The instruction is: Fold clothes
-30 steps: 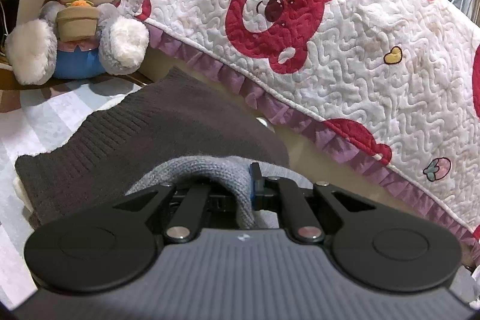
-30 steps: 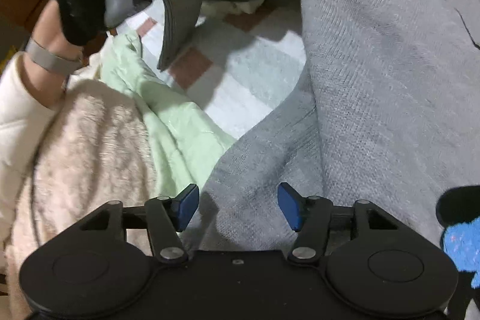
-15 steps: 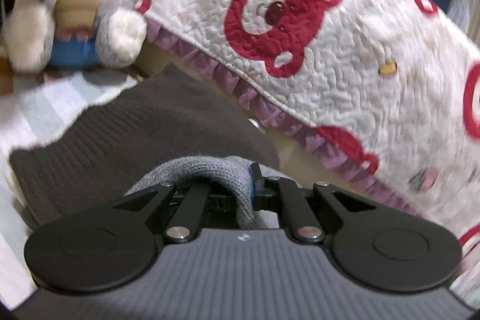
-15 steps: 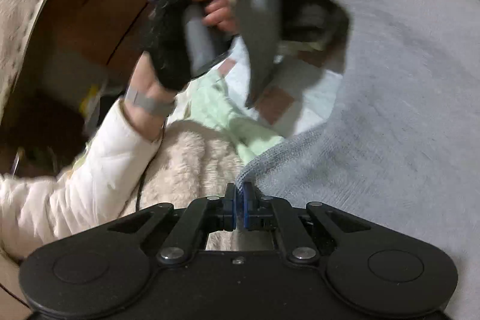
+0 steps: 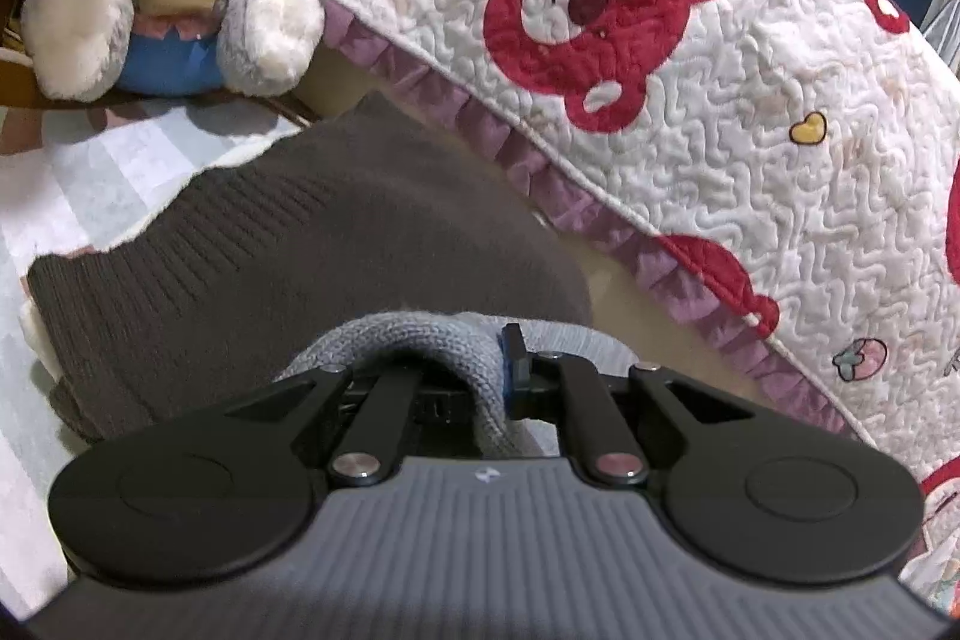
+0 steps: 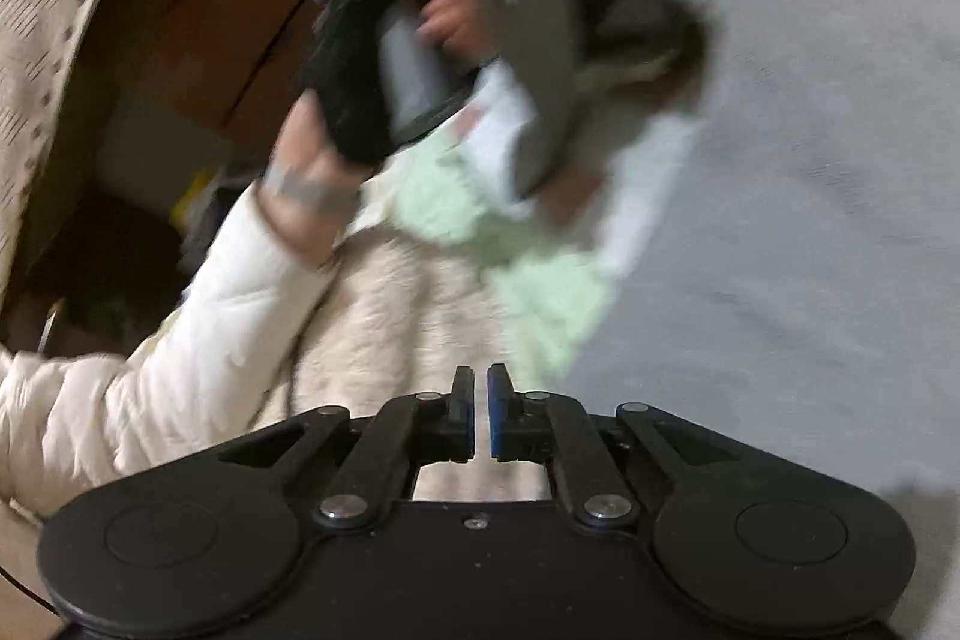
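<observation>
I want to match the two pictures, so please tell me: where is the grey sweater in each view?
Left wrist view: the grey sweater is at bottom centre, a bunched fold clamped in the left tool, over the dark brown knit.
Right wrist view: it fills the right side, blurred, hanging from the upper centre.
Shared landmark: the sweater itself, as the left tool grips it there.

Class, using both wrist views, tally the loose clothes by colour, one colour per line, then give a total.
Grey sweater: 1
Brown sweater: 1
Green garment: 1
Cream fleece: 1
Total: 4
</observation>
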Demonstrator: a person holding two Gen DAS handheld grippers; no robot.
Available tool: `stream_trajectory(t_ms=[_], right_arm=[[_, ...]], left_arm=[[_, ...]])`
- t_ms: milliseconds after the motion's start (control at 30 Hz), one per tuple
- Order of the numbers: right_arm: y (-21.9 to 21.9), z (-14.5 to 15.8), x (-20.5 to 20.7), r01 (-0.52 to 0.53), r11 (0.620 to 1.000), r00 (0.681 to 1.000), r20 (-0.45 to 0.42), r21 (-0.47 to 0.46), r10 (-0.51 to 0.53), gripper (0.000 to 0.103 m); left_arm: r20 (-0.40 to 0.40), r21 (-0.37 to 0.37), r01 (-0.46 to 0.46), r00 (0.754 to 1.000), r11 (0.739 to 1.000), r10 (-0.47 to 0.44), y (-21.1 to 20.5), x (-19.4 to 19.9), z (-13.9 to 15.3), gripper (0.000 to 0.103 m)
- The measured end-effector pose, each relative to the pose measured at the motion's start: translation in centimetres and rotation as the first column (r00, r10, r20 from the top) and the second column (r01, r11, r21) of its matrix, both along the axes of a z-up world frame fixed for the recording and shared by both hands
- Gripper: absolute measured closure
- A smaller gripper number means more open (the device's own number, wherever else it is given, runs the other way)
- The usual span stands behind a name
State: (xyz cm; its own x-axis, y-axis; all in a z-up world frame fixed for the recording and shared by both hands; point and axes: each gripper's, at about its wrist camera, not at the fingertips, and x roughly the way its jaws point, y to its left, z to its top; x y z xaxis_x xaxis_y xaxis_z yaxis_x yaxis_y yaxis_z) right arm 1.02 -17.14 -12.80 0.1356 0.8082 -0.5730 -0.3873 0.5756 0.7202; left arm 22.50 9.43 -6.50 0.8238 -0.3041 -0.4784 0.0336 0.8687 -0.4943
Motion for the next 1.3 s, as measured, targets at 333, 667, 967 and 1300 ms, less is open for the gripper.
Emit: stream_trajectory(t_ms=[333, 667, 967, 1300], right_arm=[[3.1, -2.1, -4.1, -0.301, 0.941, 0.931, -0.262, -0.156, 0.254, 0.051], [2.8, -6.5, -2.8, -0.196, 0.961, 0.926, -0.358, -0.196, 0.115, 0.038], [2.8, -1.1, -3.8, -0.242, 0.970, 0.948, -0.220, -0.035, 0.229, 0.094], [8.3, -2.7, -4.6, -0.474, 0.876, 0.857, -0.277, -0.094, 0.434, 0.088]], left_arm=[[-0.005, 0.009, 0.005, 1.000, 1.000, -0.005, 0.0, 0.0, 0.0, 0.095], [-0.005, 0.030, 0.003, 1.000, 1.000, -0.003, -0.2, -0.1, -0.2, 0.095], [-0.009, 0.023, 0.009, 1.000, 1.000, -0.008, 0.1, -0.1, -0.2, 0.094], [-0.019, 0.050, 0.013, 1.000, 0.999, -0.012, -0.2, 0.0, -0.3, 0.094]])
